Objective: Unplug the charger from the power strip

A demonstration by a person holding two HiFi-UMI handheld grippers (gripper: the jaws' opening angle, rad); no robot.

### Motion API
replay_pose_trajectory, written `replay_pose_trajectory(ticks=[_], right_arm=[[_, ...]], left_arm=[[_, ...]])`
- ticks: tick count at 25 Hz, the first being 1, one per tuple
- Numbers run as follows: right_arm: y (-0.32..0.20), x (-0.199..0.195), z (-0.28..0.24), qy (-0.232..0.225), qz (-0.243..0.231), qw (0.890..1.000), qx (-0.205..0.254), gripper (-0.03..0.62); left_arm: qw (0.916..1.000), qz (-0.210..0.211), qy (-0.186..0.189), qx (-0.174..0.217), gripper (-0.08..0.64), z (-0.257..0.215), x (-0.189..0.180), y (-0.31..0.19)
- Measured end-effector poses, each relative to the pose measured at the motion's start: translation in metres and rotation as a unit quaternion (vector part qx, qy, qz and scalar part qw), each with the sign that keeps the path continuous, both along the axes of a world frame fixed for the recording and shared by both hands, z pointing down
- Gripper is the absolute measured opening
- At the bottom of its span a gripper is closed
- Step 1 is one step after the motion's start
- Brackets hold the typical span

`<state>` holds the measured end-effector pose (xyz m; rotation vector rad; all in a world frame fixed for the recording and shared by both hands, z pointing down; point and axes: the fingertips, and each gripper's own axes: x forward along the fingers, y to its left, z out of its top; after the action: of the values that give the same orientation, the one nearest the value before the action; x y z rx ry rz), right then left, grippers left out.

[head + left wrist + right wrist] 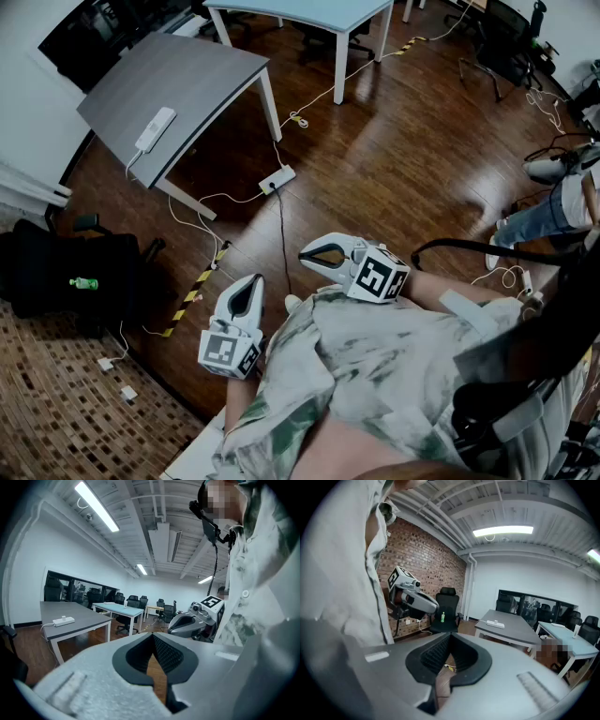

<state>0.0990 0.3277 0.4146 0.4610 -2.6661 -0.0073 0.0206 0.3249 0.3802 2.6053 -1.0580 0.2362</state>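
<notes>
The white power strip [155, 129] on the grey desk [202, 80] was too small in the head view to show what was plugged into it. In the left gripper view a small white block [62, 617] stood on it, its kind unclear. The pale blue desk [309, 11] was cut off by the top edge. The right edge cropped a second person [553, 214], leaving only jeans and shoes.

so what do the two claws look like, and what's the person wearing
The left claw and right claw are both smooth, pale grey shells around a black-lined teardrop opening, with ribbed black pads inside. Each carries a white cube printed with black square markers. The person wears a pale shirt with grey-green blotches.
</notes>
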Motion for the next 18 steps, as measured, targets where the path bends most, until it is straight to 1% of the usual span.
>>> replay_pose_trajectory(ticks=[4,6,8,13,16,18], right_arm=[[-0.032,-0.025,-0.011,-0.004,0.028,0.999,0.027,0.006],[-0.048,-0.038,-0.009,0.001,0.035,0.999,0.036,0.006],[-0.056,-0.055,-0.006,0.004,0.033,0.999,0.036,0.008],[-0.072,-0.089,0.001,0.014,0.023,0.999,0.031,0.008],[-0.095,-0.096,0.009,0.026,0.011,0.999,0.026,0.006],[-0.118,-0.094,0.022,0.032,0.006,0.999,0.02,0.008]], left_arm=[[0.9992,0.036,0.001,0.018,0.002,-0.002,-0.021,-0.036],[0.9988,0.043,0.001,0.025,0.002,-0.001,-0.037,-0.053],[0.999,0.038,0.001,0.024,0.002,0.005,-0.055,-0.06],[0.9999,0.008,0.01,-0.006,0.002,0.031,-0.102,-0.072],[0.9999,-0.006,0.008,-0.012,0.001,0.039,-0.115,-0.095],[0.9997,-0.012,0.007,-0.019,0.002,0.05,-0.115,-0.116]])
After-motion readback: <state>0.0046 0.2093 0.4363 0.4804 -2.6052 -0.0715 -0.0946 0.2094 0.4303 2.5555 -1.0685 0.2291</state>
